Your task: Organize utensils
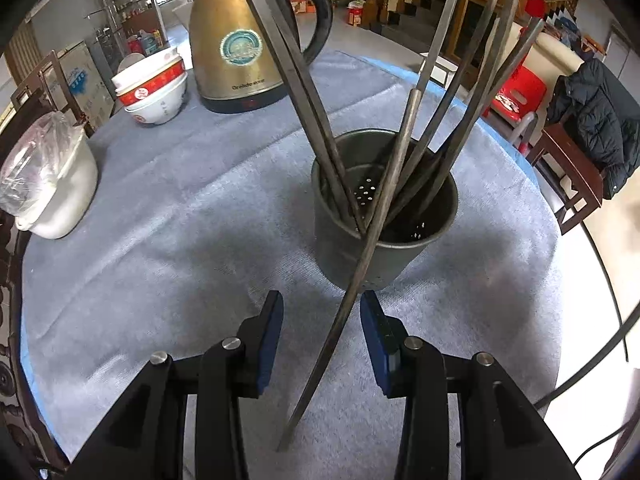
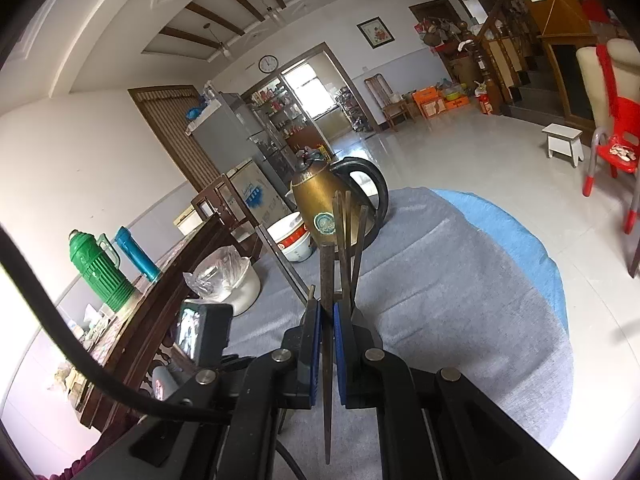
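In the left wrist view a grey metal utensil holder (image 1: 384, 216) stands on the grey cloth and holds several dark chopsticks (image 1: 452, 92) that fan outward. One loose chopstick (image 1: 360, 264) leans against the holder's rim, its lower end on the cloth between the fingers of my left gripper (image 1: 322, 316), which is open and does not touch it. In the right wrist view my right gripper (image 2: 327, 314) is shut on one dark chopstick (image 2: 326, 276), held upright above the table. Other chopsticks (image 2: 352, 240) stick up just behind it.
A gold electric kettle (image 1: 236, 40) and stacked red-and-white bowls (image 1: 154, 88) stand at the back of the round table. A white pot (image 1: 56, 184) covered with plastic sits at the left. Chairs ring the table; a red chair (image 1: 516, 96) stands at the right.
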`<state>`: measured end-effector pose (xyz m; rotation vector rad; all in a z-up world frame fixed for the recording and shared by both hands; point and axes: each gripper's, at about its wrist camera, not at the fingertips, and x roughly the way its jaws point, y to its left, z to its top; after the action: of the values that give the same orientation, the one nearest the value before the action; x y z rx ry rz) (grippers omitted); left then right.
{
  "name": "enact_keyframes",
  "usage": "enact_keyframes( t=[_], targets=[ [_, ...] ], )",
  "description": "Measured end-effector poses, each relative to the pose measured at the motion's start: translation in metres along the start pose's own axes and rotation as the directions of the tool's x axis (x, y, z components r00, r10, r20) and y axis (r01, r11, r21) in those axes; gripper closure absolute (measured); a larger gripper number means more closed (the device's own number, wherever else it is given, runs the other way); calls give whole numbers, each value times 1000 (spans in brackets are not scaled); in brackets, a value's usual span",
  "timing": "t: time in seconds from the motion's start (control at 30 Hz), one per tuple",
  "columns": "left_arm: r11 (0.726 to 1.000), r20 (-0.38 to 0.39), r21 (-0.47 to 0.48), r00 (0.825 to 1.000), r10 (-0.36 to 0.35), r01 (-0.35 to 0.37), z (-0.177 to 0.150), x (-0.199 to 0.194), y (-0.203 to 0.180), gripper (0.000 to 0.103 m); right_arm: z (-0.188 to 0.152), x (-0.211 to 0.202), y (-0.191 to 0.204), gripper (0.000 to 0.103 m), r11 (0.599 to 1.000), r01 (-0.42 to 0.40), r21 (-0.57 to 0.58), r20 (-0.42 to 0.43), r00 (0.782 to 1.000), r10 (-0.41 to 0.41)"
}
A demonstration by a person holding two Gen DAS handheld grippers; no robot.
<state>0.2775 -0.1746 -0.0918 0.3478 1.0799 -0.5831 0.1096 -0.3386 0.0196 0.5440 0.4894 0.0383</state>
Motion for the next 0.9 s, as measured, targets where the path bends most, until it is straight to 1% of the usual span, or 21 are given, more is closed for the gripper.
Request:
enact_keyframes(
  t=[0.03,0.07,0.1,0.13,0.17,0.23,0.43,0.63,0.73,0.83,0.9],
  targets=[
    [1000,-4,-4,1000,-6,6,2,2,2,64,0,1,0,96,1000,-1,0,-3,1000,1],
    [1000,-6,-12,1000,-15,15,2,4,3,68,0,1,1,96,1000,0,-1,-5,1000,0],
    [1000,-6,-19,1000,-24,24,3,6,5,82,-1,2,1,96,1000,1,-5,-6,1000,-1],
    [999,-9,-25,999,-36,35,3,7,6,93,0,3,2,96,1000,2,-7,-8,1000,-2],
    [999,-11,-32,999,-42,42,3,8,7,93,0,3,2,96,1000,1,-9,-9,1000,-1],
    [998,3,-43,999,-45,45,3,8,9,98,2,5,4,96,1000,4,-17,-5,1000,-4],
    [994,84,-73,993,-80,86,-2,-12,20,98,8,7,12,96,999,7,-37,14,1000,-7],
    [993,179,-86,982,-58,75,-4,-52,24,98,18,6,27,96,997,16,-73,51,999,-13],
    [993,243,-89,969,-52,75,-2,-77,24,98,25,3,37,96,995,25,-100,86,996,-16],
    [992,319,-99,947,-46,82,4,-103,24,98,32,-1,47,96,991,35,-128,133,991,-17],
    [990,375,-110,926,-44,92,10,-121,24,98,38,-4,54,96,989,41,-142,170,985,-16]
  ],
)
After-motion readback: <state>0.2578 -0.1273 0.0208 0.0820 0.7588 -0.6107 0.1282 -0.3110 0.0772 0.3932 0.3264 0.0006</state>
